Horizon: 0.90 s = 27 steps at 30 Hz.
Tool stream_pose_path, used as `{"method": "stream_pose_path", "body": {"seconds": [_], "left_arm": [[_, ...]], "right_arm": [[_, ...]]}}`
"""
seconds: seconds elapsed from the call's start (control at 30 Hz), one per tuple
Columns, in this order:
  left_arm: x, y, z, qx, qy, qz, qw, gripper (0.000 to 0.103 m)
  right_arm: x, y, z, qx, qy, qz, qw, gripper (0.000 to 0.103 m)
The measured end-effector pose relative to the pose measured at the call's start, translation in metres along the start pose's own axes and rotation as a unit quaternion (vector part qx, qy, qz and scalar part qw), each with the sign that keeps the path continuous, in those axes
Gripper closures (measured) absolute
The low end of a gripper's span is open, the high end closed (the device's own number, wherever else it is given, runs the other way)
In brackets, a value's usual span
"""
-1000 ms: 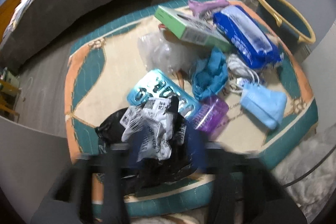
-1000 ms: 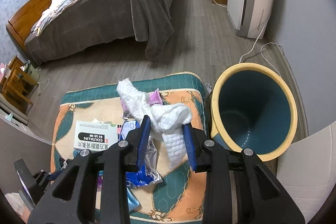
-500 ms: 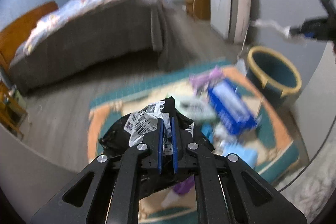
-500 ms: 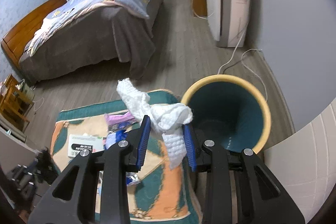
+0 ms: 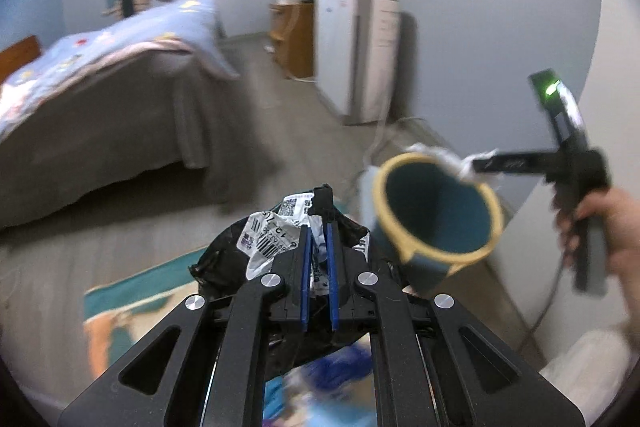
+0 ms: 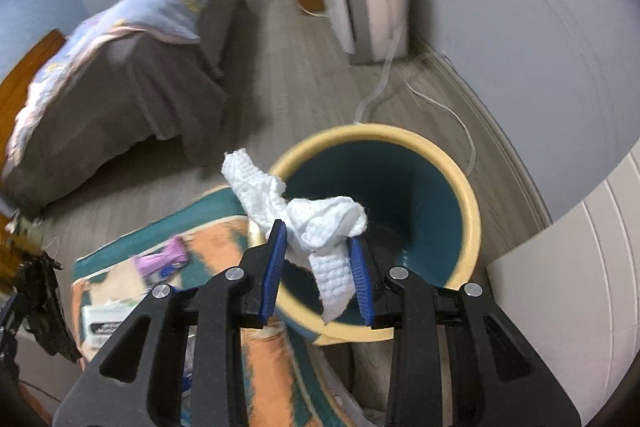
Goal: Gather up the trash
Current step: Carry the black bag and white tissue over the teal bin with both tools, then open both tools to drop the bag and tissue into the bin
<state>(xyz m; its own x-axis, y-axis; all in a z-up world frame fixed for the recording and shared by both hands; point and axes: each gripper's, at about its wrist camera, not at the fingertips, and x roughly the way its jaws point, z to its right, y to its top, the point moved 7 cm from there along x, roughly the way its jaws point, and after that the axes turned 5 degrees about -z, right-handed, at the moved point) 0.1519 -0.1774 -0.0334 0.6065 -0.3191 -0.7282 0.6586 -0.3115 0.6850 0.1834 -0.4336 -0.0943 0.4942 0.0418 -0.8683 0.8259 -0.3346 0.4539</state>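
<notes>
Bedroom, grey plank floor, a bed (image 6: pixel 120 67) along the far side and a patterned mat (image 6: pixel 224 239) low in front carrying the litter.

Right gripper (image 6: pixel 318 267) first: its jaws are clamped on a white paper towel (image 6: pixel 316 223), pinched at the twisted middle, with one end sticking up to the left and a tail hanging below the blue pads (image 6: pixel 276 259). It sits right over the near edge of the bin (image 6: pixel 472 211), a teal bucket with a yellow rim, apparently empty inside. The towel looks feather-light, soft and crushable, nothing to break; I'd judge it drops slowly and may drift or catch on a pad, so the release wants to be well over the opening, not at the rim.

Left gripper (image 5: pixel 318 259) now: jaws nearly together, squeezing a crumpled black bag (image 5: pixel 224 259) with a white barcode label (image 5: pixel 268 235) through the folds on top. It hangs above the mat, with the bin just right of it and the right gripper visible over the far rim. This one looks thin, slick film, limp and bulky, so the bunched folds are the right place to grip; a single layer could slip out. Most of it sags below the jaws, which may snag the rim.

Further out on the mat, blurred: a purple wrapper (image 6: pixel 166 255) and a white box (image 6: pixel 104 319) waiting their turn.
</notes>
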Motion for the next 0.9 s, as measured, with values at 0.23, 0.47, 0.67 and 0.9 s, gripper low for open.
{"method": "stream_pose_path", "body": {"seconds": [0.23,0.47,0.67,0.9], "left_arm": [[0.076,0.035,0.064,0.023,-0.073,-0.035,0.9965,0.095],[0.128,0.052,0.111,0.05,-0.107,-0.044,0.992,0.095],[0.151,0.063,0.132,0.054,-0.125,-0.04,0.9898,0.091],[0.158,0.066,0.129,0.04,-0.12,-0.038,0.9913,0.057]], "right_arm": [[0.038,0.003,0.042,0.058,-0.035,-0.028,0.997,0.072],[0.053,0.005,0.063,0.089,-0.046,-0.038,0.994,0.071],[0.056,0.009,0.069,0.102,-0.038,-0.037,0.993,0.064],[0.054,0.008,0.074,0.108,-0.048,-0.035,0.992,0.038]]}}
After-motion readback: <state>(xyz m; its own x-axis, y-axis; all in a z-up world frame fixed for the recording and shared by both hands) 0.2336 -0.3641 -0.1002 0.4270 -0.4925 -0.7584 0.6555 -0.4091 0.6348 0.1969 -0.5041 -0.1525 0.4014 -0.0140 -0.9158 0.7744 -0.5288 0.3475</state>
